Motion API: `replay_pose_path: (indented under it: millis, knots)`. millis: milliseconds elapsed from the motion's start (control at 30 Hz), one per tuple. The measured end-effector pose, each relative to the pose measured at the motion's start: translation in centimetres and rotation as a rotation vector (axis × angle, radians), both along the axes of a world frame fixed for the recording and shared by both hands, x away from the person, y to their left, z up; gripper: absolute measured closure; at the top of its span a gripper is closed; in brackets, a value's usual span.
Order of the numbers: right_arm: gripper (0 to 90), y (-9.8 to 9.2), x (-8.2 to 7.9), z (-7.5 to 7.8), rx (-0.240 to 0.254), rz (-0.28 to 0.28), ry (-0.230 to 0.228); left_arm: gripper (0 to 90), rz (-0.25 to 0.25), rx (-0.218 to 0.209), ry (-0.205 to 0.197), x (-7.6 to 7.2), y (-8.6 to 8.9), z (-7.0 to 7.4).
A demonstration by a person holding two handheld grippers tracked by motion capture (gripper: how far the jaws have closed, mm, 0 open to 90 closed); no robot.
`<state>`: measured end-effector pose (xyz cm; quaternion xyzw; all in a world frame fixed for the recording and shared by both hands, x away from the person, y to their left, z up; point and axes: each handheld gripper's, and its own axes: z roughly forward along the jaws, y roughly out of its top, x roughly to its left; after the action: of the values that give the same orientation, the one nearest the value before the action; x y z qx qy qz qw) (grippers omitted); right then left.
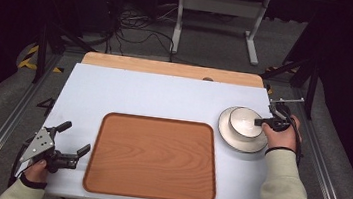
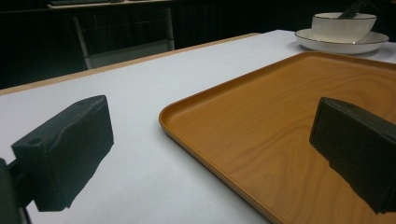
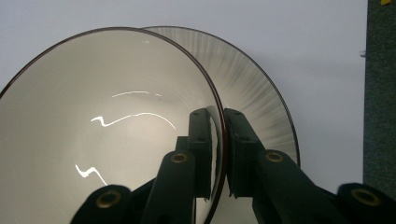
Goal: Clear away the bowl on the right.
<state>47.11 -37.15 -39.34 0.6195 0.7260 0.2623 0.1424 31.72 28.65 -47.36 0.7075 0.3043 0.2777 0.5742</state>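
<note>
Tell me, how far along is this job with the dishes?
Just starting. Done: the right gripper has its jaws clamped on the bowl's rim. In hand: the bowl, sitting on its plate. Left, probably: moving it to the wooden tray. The left gripper waits open.

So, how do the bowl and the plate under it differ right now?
The bowl is deep with steep walls; the plate is shallow and wider. The bowl stands on the plate, while the plate lies on the table. The right gripper is shut on the bowl's rim, one jaw inside, one outside; the plate is not gripped. Both are white with a thin dark rim.
</note>
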Motion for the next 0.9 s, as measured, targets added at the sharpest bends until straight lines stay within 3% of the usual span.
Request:
replay_pose_path:
  millis: [133, 367, 700, 900]
  knots:
    - [83.3, 0.11, 0.01, 0.06, 0.006, -0.025, 0.013, 0.3, 0.000, 0.000, 0.000, 0.00, -0.01, 0.00]
    - [83.8, 0.72, 0.01, 0.19, -0.028, -0.067, 0.020, 0.3, 0.000, 0.000, 0.000, 0.00, 0.00, 0.00]
    - [83.9, 0.72, 0.03, 0.33, 0.001, -0.146, 0.043, 0.3, 0.000, -0.002, 0.002, 0.01, 0.02, 0.01]
    - [83.7, 0.75, -0.18, 0.79, -0.008, -0.155, 0.043, 0.3, 0.000, -0.002, 0.002, 0.01, 0.02, 0.00]
